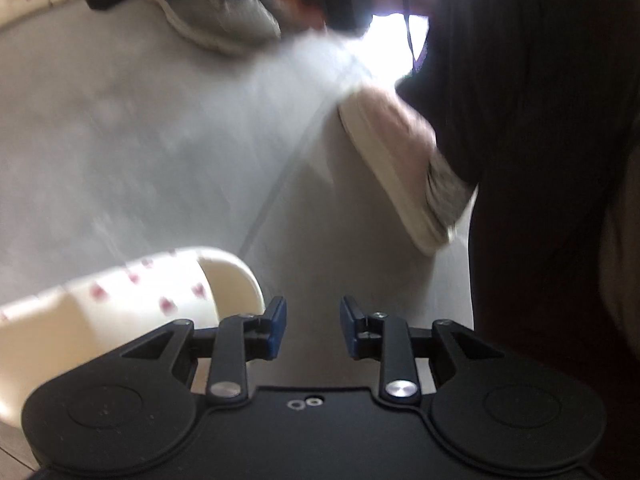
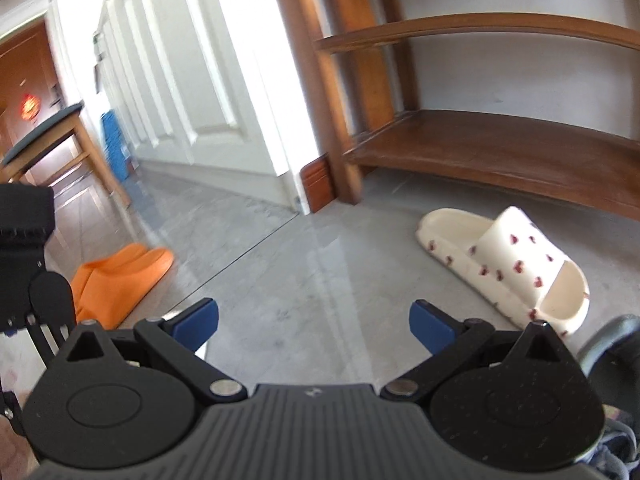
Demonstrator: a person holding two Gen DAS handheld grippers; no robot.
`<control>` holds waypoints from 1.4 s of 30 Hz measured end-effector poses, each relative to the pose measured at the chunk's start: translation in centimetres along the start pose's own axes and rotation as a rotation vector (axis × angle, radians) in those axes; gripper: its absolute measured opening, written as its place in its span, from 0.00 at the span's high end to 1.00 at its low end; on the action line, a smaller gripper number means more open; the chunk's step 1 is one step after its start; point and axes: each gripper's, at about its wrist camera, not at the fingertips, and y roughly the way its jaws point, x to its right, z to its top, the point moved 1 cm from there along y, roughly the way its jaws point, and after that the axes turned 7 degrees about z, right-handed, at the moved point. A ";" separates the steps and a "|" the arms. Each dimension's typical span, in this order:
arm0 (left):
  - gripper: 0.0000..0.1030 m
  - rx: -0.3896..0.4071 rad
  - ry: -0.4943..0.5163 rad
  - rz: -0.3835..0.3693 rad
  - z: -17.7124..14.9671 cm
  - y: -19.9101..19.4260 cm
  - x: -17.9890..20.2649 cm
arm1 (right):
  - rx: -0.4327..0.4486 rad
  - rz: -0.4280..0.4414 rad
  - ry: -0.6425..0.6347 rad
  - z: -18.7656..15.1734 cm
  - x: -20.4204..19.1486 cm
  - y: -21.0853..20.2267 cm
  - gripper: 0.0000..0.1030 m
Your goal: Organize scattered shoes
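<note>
In the left wrist view my left gripper (image 1: 313, 326) is open and empty above the grey floor. A cream slipper with red hearts (image 1: 132, 300) lies just left of its left finger. A pale sneaker (image 1: 400, 160) lies to the right, and a grey sneaker (image 1: 224, 16) at the top, blurred. In the right wrist view my right gripper (image 2: 314, 322) is wide open and empty. A cream heart-print slipper (image 2: 508, 268) lies to its right before the wooden shoe rack (image 2: 500, 152). A pair of orange slippers (image 2: 116, 276) lies at left.
The rack's shelves (image 2: 480, 28) hold nothing in view. A white door (image 2: 208, 80) and a wooden post (image 2: 324, 100) stand left of the rack. A wooden chair (image 2: 52, 140) is at far left. A person's dark clothing (image 1: 540, 160) fills the right of the left wrist view.
</note>
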 end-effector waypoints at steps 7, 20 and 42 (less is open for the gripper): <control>0.60 0.052 -0.053 0.177 -2.9 -2.6 -1.1 | -0.176 0.170 -0.312 -2.8 -5.3 2.6 0.00; 0.57 0.067 -0.094 0.249 -7.0 -3.5 -0.3 | -0.415 0.400 -0.490 -8.1 -10.3 6.9 0.00; 0.56 0.236 -0.215 0.507 -11.8 -10.6 -0.4 | -0.389 0.379 -0.243 -4.5 -12.8 19.1 0.36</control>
